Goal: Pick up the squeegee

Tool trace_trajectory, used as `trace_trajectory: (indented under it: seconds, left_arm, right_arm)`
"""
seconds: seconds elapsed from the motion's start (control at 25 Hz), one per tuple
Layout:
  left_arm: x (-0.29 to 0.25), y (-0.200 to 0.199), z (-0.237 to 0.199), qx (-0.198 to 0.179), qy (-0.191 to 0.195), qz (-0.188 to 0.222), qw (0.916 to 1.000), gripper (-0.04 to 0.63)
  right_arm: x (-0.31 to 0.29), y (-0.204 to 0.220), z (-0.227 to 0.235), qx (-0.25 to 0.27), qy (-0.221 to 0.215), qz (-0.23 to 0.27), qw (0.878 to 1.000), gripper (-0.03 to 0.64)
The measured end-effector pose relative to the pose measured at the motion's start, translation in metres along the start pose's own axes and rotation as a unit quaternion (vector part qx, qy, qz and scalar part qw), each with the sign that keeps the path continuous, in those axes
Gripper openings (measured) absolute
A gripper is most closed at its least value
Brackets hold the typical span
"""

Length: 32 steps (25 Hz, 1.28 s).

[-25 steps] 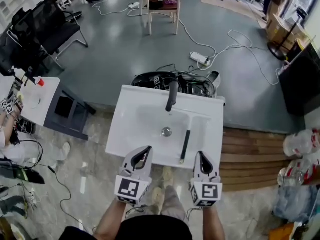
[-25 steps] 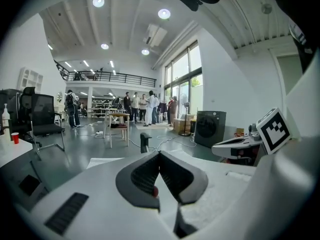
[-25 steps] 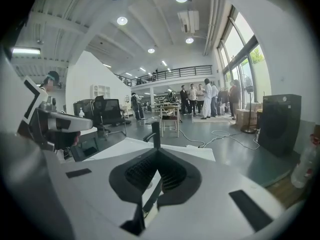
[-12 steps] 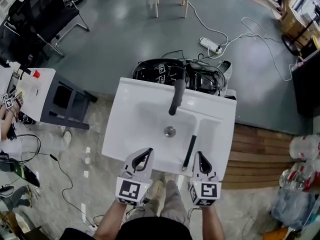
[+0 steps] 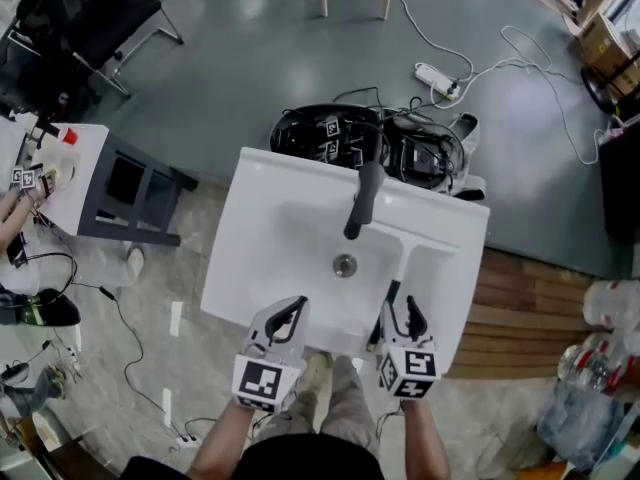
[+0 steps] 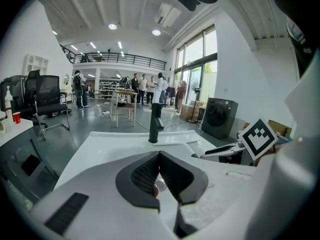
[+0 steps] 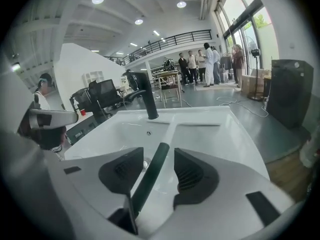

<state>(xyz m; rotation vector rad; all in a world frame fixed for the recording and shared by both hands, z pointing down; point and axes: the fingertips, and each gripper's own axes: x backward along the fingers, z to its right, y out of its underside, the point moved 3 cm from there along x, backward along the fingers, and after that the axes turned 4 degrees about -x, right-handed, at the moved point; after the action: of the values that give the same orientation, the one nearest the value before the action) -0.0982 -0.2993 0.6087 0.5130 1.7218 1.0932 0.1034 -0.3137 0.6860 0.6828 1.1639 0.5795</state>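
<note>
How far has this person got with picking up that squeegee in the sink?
Done: the right gripper is at the squeegee. Its jaws have just been opening and stand either side of the dark handle without pressing on it. In hand: lining up the grip. Left to do: closing on the handle and lifting, since the squeegee lies in the white sink. The left gripper is shut and empty.

A: What's the tally so far?
B: One sink (image 5: 240, 268), one tap (image 5: 362, 200), one drain (image 5: 345, 265).
A: And the squeegee (image 5: 394, 296)?
B: Just one. One power strip (image 5: 436, 76) on the floor (image 5: 260, 78), too.
</note>
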Motion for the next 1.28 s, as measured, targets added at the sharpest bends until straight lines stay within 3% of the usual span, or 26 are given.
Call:
trace_trajectory:
  seconds: [0.44,0.76,1.28]
  left_arm:
    - [-0.023,0.008,-0.008,0.005,-0.006,-0.002,1.0,0.002]
    - [-0.03,0.016,-0.012,0.015,-0.012,-0.027,0.9995,0.002]
    - [-0.015,0.014,-0.011,0.006,-0.02,-0.021,0.9996,0.002]
  right_arm:
    - [-0.036,0.014,0.004,-0.014,-0.017,-0.052,0.998,0.209]
    - [-0.045,0.019,0.003,-0.048,-0.041,-0.076,0.995,0.146]
    - [-0.036,0.016,0.017,-0.095,0.002,-0.071,0.993,0.097]
